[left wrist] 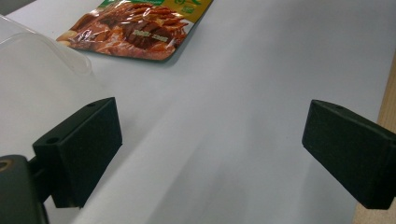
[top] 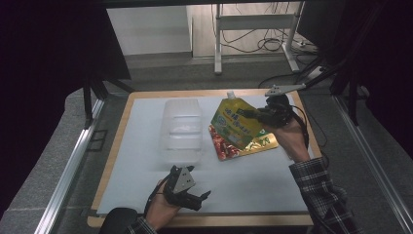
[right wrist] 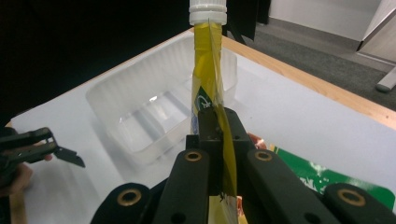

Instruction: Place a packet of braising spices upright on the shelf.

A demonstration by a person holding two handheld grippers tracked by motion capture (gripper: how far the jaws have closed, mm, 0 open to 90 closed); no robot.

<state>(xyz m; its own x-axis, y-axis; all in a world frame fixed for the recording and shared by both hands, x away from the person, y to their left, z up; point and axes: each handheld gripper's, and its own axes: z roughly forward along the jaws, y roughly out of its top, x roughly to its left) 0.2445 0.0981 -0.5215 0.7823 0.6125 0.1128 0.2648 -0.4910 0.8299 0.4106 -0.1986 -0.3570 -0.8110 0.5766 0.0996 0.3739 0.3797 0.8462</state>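
Currently the yellow-green spouted plastic pouch point(top: 235, 123) is pinched edge-on by the right gripper point(top: 253, 115) and held lifted above the red-and-gold foil packet point(top: 242, 144). Transfer is judged underway; next, carriage over the clear plastic tray point(top: 181, 129) is required. The left gripper point(top: 200, 198) is spread, empty.

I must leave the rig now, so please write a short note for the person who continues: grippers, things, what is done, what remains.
Right gripper: shut on the yellow spout pouch, held in the air to the right of the clear plastic container.
Left gripper: open, holds nothing, low near the table's front edge.
Red-and-green pouch: flat on the white table, under the lifted one.
Done: yellow pouch picked up.
Left: probably place it in the container, which has nothing inside; then perhaps the second pouch.
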